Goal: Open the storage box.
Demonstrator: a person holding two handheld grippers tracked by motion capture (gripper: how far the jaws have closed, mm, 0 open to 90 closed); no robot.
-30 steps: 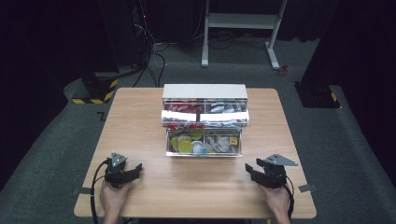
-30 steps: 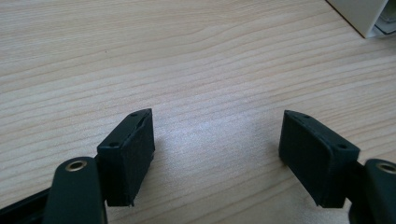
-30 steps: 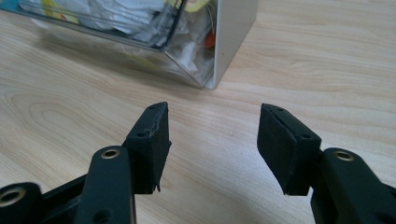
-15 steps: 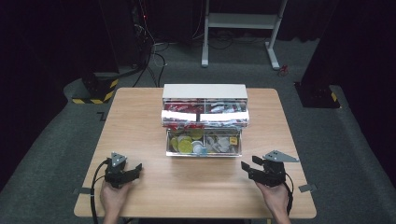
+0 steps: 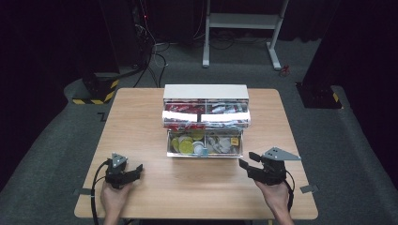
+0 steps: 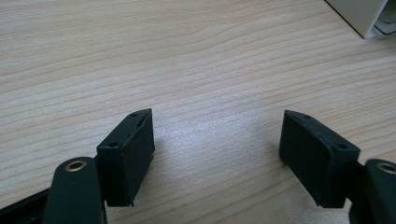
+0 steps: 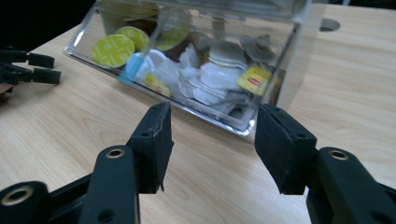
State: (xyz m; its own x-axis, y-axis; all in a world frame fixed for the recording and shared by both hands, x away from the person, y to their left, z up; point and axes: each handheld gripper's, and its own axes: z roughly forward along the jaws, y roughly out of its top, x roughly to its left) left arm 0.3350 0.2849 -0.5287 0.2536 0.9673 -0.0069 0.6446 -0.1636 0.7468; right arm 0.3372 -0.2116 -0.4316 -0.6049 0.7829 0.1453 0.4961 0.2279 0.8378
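Wooden counter (image 5: 155, 126): it is carrying a small set of drawers in the middle, and both hand-held grippers are sitting near the person's edge.
Set of drawers (image 5: 205, 93): a white box standing at the centre of the counter, with two drawers pulled out toward the person, the lower one farther out than the upper.
Upper drawer (image 5: 205, 118): it is showing red and white packets; glare from the clear front is washing out the detail, so what they are is hard to say.
Lower drawer (image 7: 140, 88): a clear plastic tray holding round yellow-green capsules (image 7: 113, 50) on one side, plus white sachets and a yellow-tagged tea bag (image 7: 254, 80) on the other.
Right hand-held gripper (image 7: 211, 144): it is pointing at the near corner of the lower drawer, its jaws standing wide apart with nothing between them, close to the clear front wall but apparently not touching it. In the high view (image 5: 245, 164) it is lying just to the right of that drawer, held in the person's right hand (image 5: 276, 196).
Left hand-held gripper (image 6: 217, 144): it is resting low over bare wood with its jaws spread wide and gripping nothing; a corner of the white box is peeking in at the top right of its own view. In the high view (image 5: 137, 169) it is sitting well left of the drawers, held in the left hand (image 5: 114, 197), with a black cable (image 5: 96, 187) looping off the counter edge.
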